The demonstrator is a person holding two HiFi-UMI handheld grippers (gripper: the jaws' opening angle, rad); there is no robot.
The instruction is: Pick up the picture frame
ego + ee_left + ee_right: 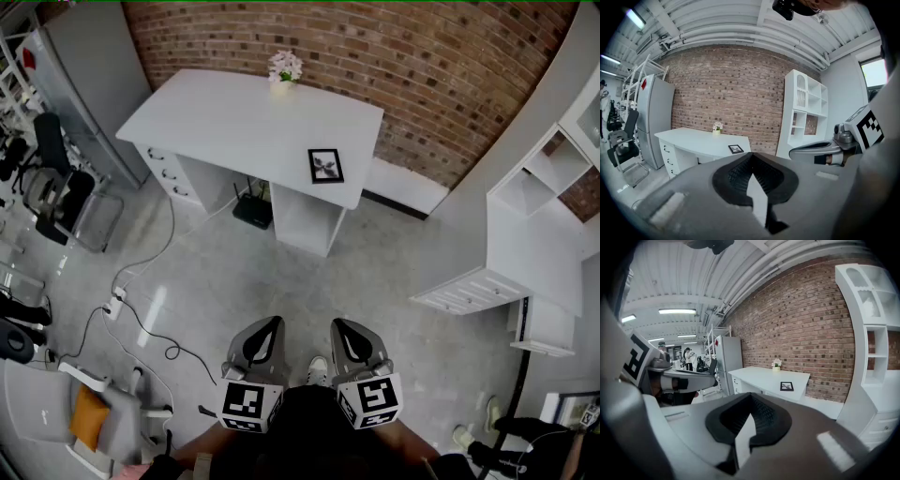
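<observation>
Two closed claws, one picture frame on the desk

The left claw (270, 328) and right claw (342, 330), both pressed shut and empty, hover side by side over the floor (281, 272), well apart from the single white desk (225, 122). One black picture frame (325, 166) lies near its right front edge. One flower pot (285, 71) stands at the back.

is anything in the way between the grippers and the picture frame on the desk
Nothing visible does. The picture frame lies flat near the right front corner of the white desk; only floor lies between it and the left gripper and right gripper, both shut and empty.
</observation>
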